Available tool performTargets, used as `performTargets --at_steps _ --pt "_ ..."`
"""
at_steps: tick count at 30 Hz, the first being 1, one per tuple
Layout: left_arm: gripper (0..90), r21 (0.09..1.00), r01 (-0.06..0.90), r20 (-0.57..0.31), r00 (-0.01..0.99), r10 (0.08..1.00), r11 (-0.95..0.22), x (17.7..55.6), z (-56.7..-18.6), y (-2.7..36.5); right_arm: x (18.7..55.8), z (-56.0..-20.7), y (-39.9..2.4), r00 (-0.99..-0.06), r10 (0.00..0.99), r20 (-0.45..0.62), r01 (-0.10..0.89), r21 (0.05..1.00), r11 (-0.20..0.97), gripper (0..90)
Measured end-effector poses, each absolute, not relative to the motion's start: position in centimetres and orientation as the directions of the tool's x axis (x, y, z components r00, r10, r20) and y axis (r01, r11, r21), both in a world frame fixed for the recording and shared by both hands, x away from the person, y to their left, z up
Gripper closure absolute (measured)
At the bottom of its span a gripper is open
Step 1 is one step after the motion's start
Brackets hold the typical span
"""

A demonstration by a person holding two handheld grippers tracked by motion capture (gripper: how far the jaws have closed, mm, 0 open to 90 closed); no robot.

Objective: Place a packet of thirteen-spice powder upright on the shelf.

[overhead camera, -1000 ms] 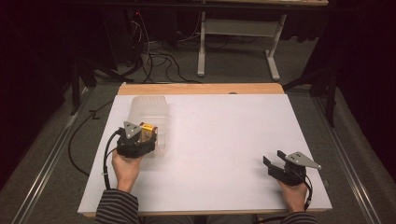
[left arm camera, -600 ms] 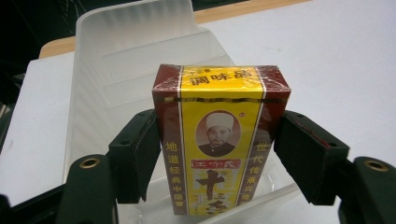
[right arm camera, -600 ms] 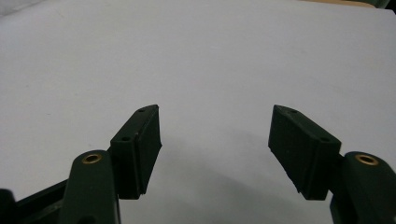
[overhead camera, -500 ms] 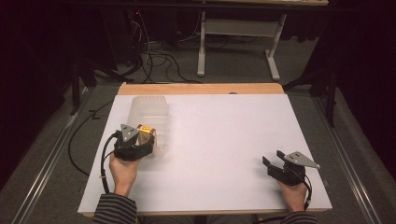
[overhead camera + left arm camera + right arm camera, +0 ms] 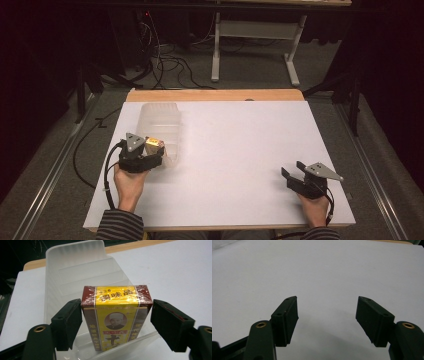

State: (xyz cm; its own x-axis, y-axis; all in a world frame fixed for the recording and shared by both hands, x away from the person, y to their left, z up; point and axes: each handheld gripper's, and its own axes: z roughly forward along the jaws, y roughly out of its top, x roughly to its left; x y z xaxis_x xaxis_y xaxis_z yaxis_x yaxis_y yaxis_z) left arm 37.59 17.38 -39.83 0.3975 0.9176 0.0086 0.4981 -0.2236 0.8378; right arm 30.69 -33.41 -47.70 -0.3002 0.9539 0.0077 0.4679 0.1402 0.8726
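Standing upright in the near end of the clear plastic tray (image 5: pixel 75 272), the red-and-yellow box (image 5: pixel 116 315) sits between the jaws of the left claw (image 5: pixel 116 322), which have just been opening and now stand apart from its sides, released. To finish well, I judge the left claw should back straight out toward the person, level, so neither pad clips the box or drags the tray across the white table (image 5: pixel 240 145). The right claw (image 5: pixel 327 320) rests spread and empty, well apart.
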Motion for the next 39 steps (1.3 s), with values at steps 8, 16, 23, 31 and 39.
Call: performTargets --at_steps 8,16,23,31,39 --pt "23.4 0.854 0.468 0.025 0.401 0.916 -0.229 37.3 -38.7 17.2 30.7 -47.7 -33.4 -0.299 0.954 0.007 0.465 0.874 0.14 34.6" --pt "24.4 0.873 0.427 0.024 0.448 0.894 -0.237 36.9 -37.1 16.3 30.7 -47.7 -33.4 -0.299 0.954 0.008 0.466 0.874 0.139 34.6" --pt "25.2 0.876 0.415 0.015 0.487 0.873 -0.246 36.9 -36.7 15.0 30.7 -47.7 -33.4 -0.298 0.954 0.01 0.472 0.871 0.139 34.7" --pt "26.0 0.874 0.403 0.017 0.534 0.845 -0.272 37.1 -36.4 13.4 30.8 -47.7 -33.4 -0.297 0.955 0.015 0.478 0.868 0.135 34.7" --pt "26.4 0.873 0.396 0.007 0.573 0.82 -0.285 37.2 -36.6 11.9 30.8 -47.7 -33.5 -0.295 0.955 0.021 0.478 0.869 0.128 34.7"
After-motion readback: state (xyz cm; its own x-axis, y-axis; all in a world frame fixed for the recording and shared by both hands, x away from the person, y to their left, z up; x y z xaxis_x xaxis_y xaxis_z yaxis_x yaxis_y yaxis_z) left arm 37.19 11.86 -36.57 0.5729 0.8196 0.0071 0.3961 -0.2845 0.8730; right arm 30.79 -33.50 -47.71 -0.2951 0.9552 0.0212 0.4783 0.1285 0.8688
